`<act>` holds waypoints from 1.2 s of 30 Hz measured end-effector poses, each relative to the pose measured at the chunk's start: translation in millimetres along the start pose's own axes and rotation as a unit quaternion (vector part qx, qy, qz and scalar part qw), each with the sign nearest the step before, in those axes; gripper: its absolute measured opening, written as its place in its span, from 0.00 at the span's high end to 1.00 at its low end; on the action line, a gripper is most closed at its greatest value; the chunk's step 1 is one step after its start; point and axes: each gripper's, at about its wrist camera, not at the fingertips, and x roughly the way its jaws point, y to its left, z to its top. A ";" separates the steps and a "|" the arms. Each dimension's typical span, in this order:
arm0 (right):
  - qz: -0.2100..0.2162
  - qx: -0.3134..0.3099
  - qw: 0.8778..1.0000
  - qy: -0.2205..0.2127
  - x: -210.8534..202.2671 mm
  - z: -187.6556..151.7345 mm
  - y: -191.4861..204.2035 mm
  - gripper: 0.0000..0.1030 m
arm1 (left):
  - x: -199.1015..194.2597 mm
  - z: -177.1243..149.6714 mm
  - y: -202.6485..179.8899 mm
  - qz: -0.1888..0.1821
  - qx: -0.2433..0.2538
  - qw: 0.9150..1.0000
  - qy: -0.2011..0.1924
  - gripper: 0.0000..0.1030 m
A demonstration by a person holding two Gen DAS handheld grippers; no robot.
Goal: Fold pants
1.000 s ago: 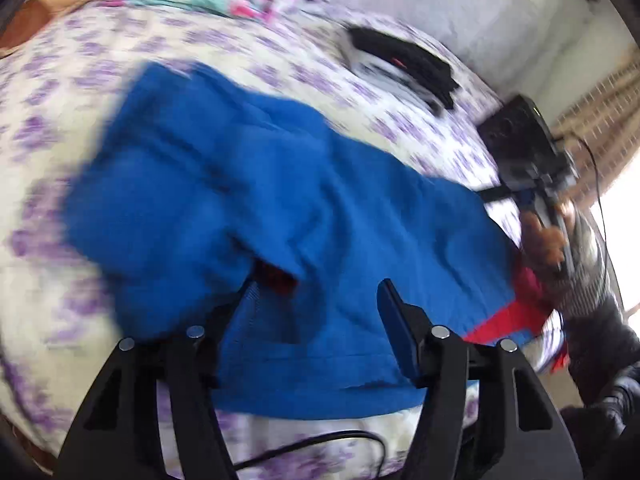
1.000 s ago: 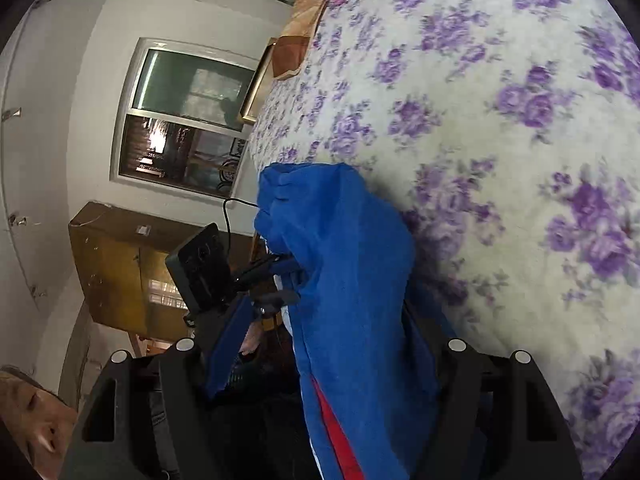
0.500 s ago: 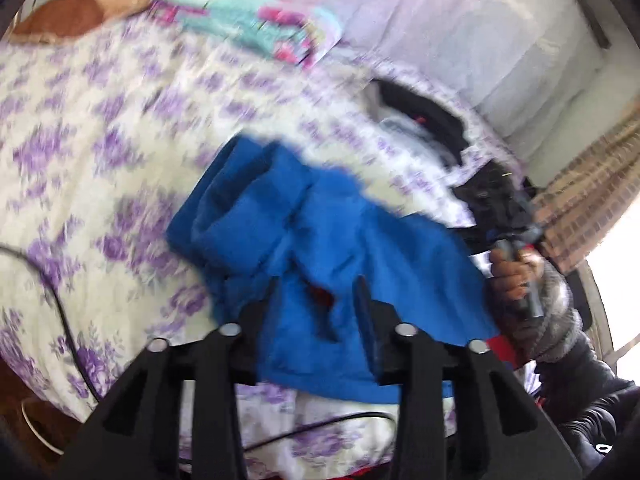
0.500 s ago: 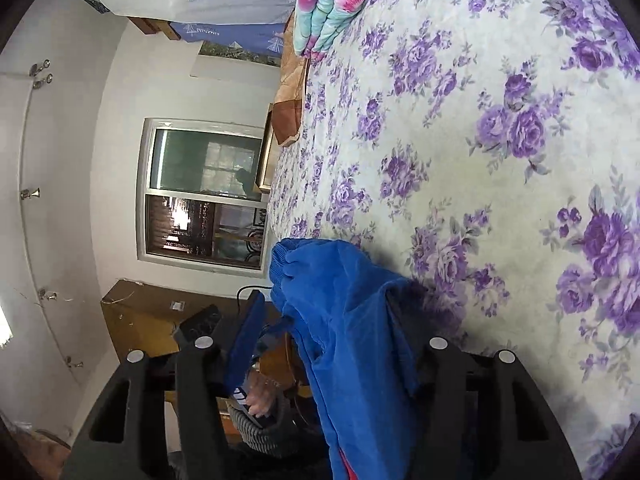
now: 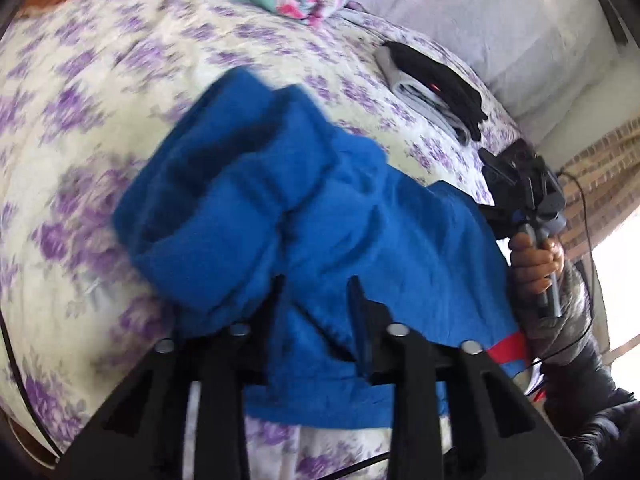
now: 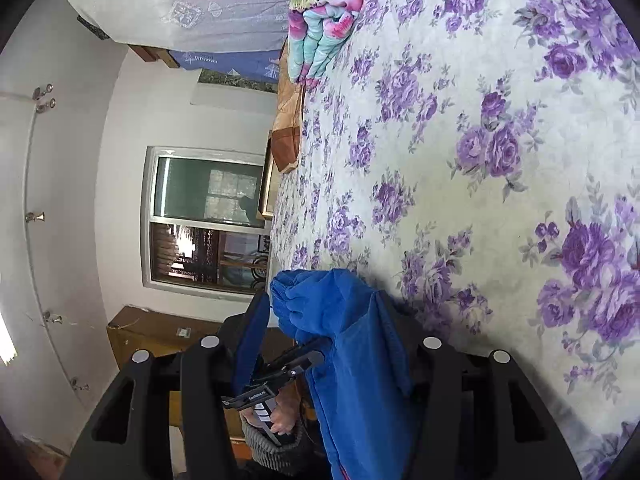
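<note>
Both grippers carried the blue pants [image 5: 320,216] farther over the bed [image 6: 500,100]; your left gripper [image 5: 316,296] and right gripper [image 6: 324,320] jaws clamp fabric—fold underway.

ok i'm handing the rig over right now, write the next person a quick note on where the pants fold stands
Left tongs: shut on the blue pants, near edge of the bunch.
Right tongs: shut on the same pants, cloth draped between the fingers.
Pants: bunched and partly lifted over the floral bedspread, red stripe showing at the right end.
Done: both ends gripped; no neat fold visible.
Left: lay flat, fold, smooth. A folded dark stack sits further back.
</note>
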 end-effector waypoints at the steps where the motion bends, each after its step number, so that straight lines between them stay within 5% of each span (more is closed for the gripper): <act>1: 0.001 0.002 1.000 -0.001 0.8 1.8 -1.9 0.46 | -0.3 -3.2 6.1 -0.002 -0.008 1.000 -0.002 0.87; 5: -0.027 0.000 1.000 -0.016 -3.7 5.6 -6.2 0.46 | 0.1 -8.0 15.6 -0.011 -0.034 0.999 -0.008 0.95; 11: -0.084 -0.126 0.988 -0.031 -16.2 -16.0 48.4 0.46 | -18.2 -5.9 14.7 -0.002 -0.049 0.998 -0.027 0.96; 14: -0.132 -0.162 0.978 0.011 1.4 -32.3 57.0 0.46 | -39.7 -6.4 -6.8 -0.008 -0.016 0.998 -0.058 0.78; 16: -0.162 -0.148 0.975 0.029 16.4 -34.1 44.7 0.46 | -42.8 -0.5 -20.8 -0.013 0.002 0.997 -0.072 0.43; 20: -0.182 -0.103 0.978 0.025 21.8 -25.4 24.0 0.51 | -10.6 23.1 -12.4 0.040 0.008 0.998 -0.054 0.41; 22: -0.179 -0.098 0.979 -0.011 0.9 -31.1 36.0 0.49 | -11.6 28.6 -5.6 0.025 -0.004 0.998 -0.052 0.48; 26: -0.193 -0.143 0.967 -0.090 -66.6 -79.8 77.5 0.39 | -32.6 20.7 -12.0 0.011 -0.002 0.997 -0.076 0.42; 28: -0.217 -0.156 0.952 -0.148 -111.2 -120.5 92.0 0.36 | -42.1 10.5 -28.8 0.011 0.028 0.995 -0.097 0.19; 32: -0.279 -0.126 0.913 -0.269 -194.1 -213.3 97.6 0.28 | -44.5 -7.2 -71.5 0.001 0.113 0.987 -0.118 0.13; 36: -0.288 -0.025 0.888 -0.358 -261.4 -302.0 70.7 0.23 | -30.3 -24.8 -106.8 -0.009 0.170 0.979 -0.113 0.11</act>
